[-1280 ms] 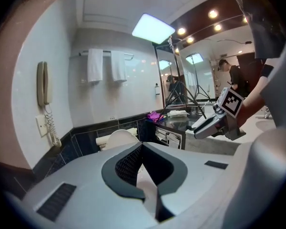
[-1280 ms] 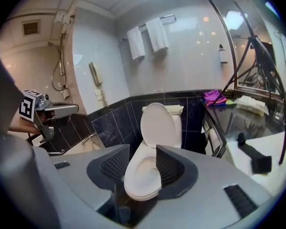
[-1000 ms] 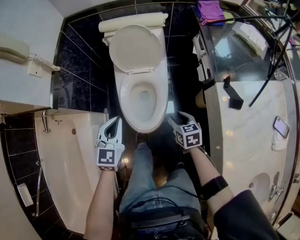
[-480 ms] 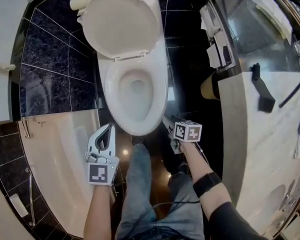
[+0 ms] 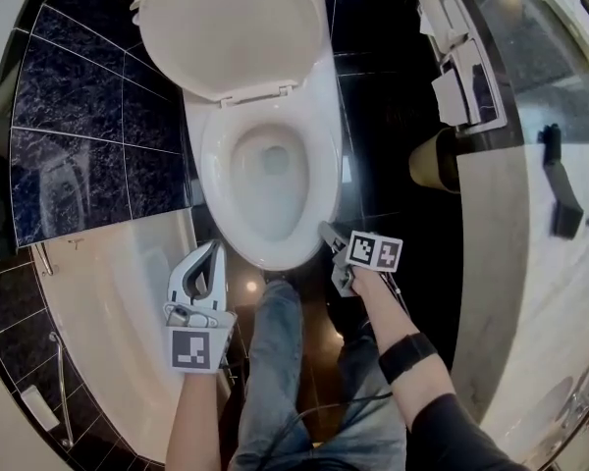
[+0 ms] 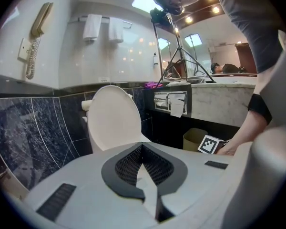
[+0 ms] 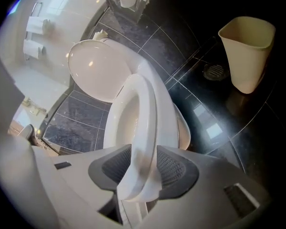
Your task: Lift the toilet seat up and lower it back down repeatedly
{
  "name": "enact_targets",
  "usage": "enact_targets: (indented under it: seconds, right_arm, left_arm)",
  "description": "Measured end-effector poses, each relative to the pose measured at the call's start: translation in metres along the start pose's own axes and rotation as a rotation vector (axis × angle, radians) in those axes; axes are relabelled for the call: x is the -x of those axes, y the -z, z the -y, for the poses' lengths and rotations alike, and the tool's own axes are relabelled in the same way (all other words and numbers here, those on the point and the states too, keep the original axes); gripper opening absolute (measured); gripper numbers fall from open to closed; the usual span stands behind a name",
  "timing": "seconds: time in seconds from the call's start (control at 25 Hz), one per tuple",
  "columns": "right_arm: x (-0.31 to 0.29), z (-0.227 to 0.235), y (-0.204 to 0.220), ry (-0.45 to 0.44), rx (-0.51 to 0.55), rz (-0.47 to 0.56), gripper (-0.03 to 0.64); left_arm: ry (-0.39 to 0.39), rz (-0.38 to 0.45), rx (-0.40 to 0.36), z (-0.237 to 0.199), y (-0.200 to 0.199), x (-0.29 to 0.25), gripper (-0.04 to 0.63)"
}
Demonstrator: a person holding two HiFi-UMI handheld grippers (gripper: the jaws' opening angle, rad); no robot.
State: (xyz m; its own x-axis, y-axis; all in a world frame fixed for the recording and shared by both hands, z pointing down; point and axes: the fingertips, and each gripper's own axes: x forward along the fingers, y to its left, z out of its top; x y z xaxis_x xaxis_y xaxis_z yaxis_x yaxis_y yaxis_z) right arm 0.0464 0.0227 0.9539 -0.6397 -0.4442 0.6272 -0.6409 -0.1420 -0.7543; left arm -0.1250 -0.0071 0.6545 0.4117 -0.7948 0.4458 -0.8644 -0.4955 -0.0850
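The white toilet seat (image 5: 324,170) lies down on the bowl, with the lid (image 5: 231,27) standing up against the wall. My right gripper (image 5: 330,239) is at the seat's front right edge. In the right gripper view its jaws are closing on the seat rim (image 7: 145,109), which fills the gap between the ribbed pads (image 7: 174,168). My left gripper (image 5: 206,258) hangs left of the bowl's front, apart from it. The left gripper view shows its jaws (image 6: 142,149) meeting at the tips with nothing between them, facing the raised lid (image 6: 112,120).
A beige waste bin (image 7: 248,51) stands on the dark tiled floor right of the toilet. A bathtub (image 5: 108,312) lies to the left, a marble counter (image 5: 530,263) to the right, with paper holders (image 5: 461,77) on its side. The person's jeans-clad legs (image 5: 275,361) are before the bowl.
The head view has drawn closer to the toilet. My right gripper has moved in to the seat's front right edge. The left gripper has kept its place beside the bowl.
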Motion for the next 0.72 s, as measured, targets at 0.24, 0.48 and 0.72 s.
enact_targets:
  seconds: [0.24, 0.48, 0.72]
  right_arm:
    - [-0.007, 0.003, 0.000, 0.017, -0.052, 0.019, 0.152]
    - [-0.007, 0.003, 0.001, 0.013, -0.106, 0.030, 0.136]
    - [0.000, -0.004, -0.004, -0.003, -0.113, 0.040, 0.130]
  left_arm:
    - [-0.001, -0.026, 0.016, -0.011, 0.015, -0.004, -0.005]
    - [0.000, -0.045, 0.039, -0.015, 0.029, -0.005, -0.005]
    - [0.010, -0.047, 0.041, -0.011, 0.032, -0.004, -0.005]
